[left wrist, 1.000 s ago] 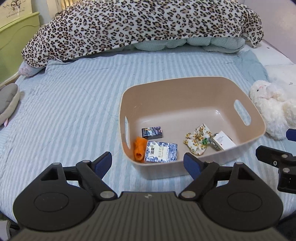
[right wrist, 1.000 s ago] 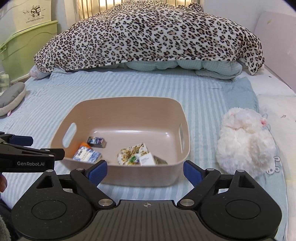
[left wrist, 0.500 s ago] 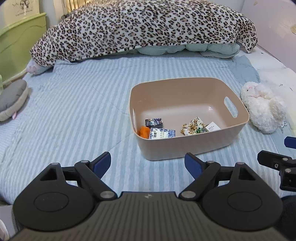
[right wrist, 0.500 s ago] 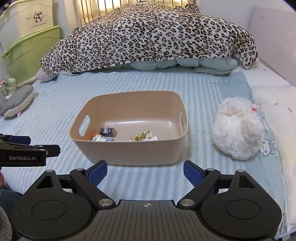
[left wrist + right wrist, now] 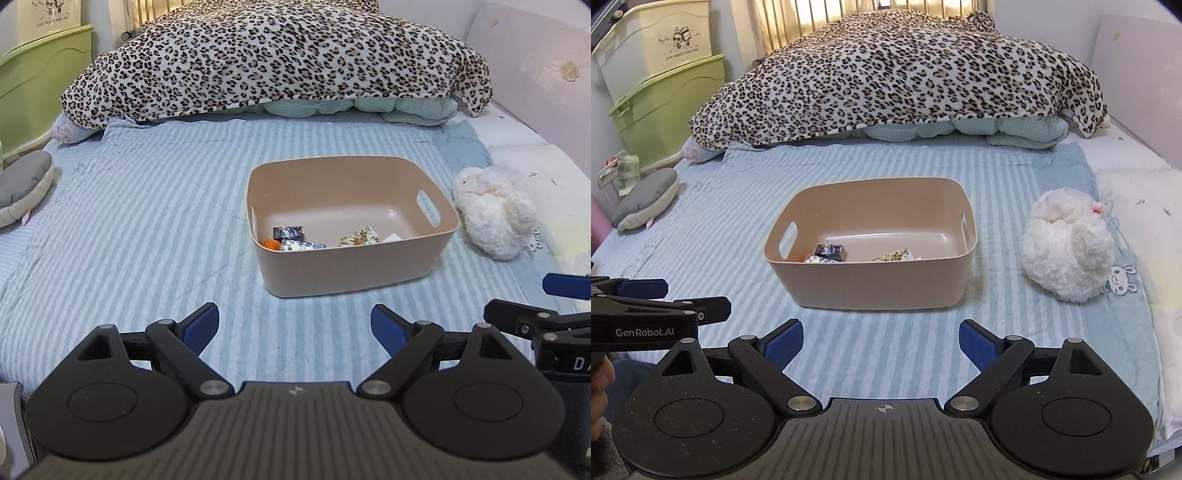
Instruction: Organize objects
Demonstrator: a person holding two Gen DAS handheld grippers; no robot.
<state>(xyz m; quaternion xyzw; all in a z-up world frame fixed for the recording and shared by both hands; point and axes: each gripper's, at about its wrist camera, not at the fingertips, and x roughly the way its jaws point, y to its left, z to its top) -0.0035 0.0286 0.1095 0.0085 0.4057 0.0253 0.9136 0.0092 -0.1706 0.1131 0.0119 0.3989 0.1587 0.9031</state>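
A beige plastic bin (image 5: 354, 266) (image 5: 875, 280) stands on the striped bed. Inside lie a dark small box (image 5: 289, 232) (image 5: 831, 250), an orange item (image 5: 271, 243), a blue-white packet (image 5: 301, 246), a leopard-print pouch (image 5: 360, 236) (image 5: 895, 255) and a white box (image 5: 392, 238). My left gripper (image 5: 295, 326) is open and empty, well back from the bin's near wall. My right gripper (image 5: 881, 338) is open and empty, also short of the bin. Each gripper shows at the edge of the other's view.
A white plush toy (image 5: 493, 212) (image 5: 1067, 243) lies right of the bin. A leopard blanket (image 5: 280, 59) is heaped at the bed's far end. A grey plush (image 5: 22, 188) lies at the left edge. Green storage boxes (image 5: 665, 99) stand beyond the bed's left side.
Both grippers have pulled back from the bin toward the bed's near edge, so it looks smaller and its contents are partly hidden by the near wall. Both stayed open.
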